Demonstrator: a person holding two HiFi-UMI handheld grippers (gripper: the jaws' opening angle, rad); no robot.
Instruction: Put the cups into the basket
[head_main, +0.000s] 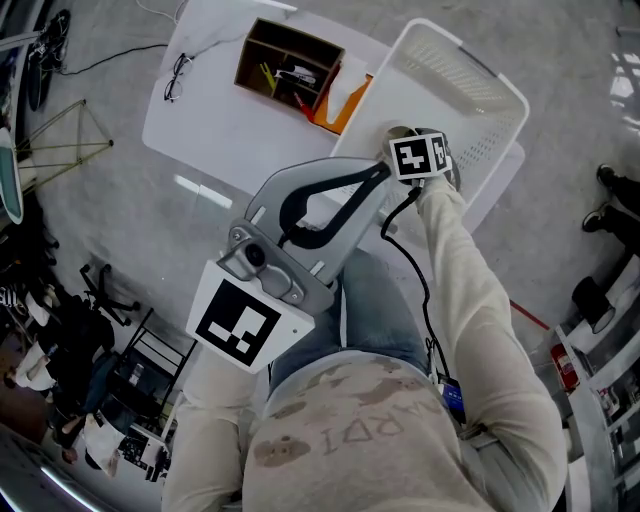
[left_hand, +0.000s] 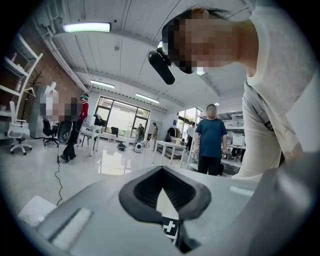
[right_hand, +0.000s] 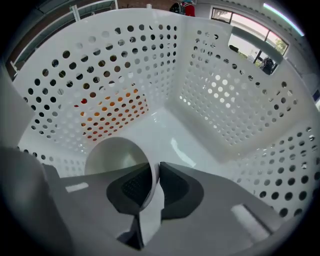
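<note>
My right gripper (right_hand: 153, 174) is lowered inside the white perforated basket (right_hand: 225, 100), just above its floor. It is shut on the rim of a white cup (right_hand: 116, 156), which hangs tilted with its mouth towards the camera. In the head view the right gripper (head_main: 420, 156) sits at the near edge of the basket (head_main: 480, 90), and the cup is hidden there. My left gripper (head_main: 378, 172) is raised close to my chest, away from the table. Its camera points up at the room, and the left gripper (left_hand: 161, 172) is shut with nothing in it.
The basket stands on the right end of a white table (head_main: 210, 120). A brown wooden organiser (head_main: 290, 65) with pens, an orange item (head_main: 345, 105) and a pair of glasses (head_main: 177, 75) lie to its left. A person in a blue shirt (left_hand: 211, 140) stands across the room.
</note>
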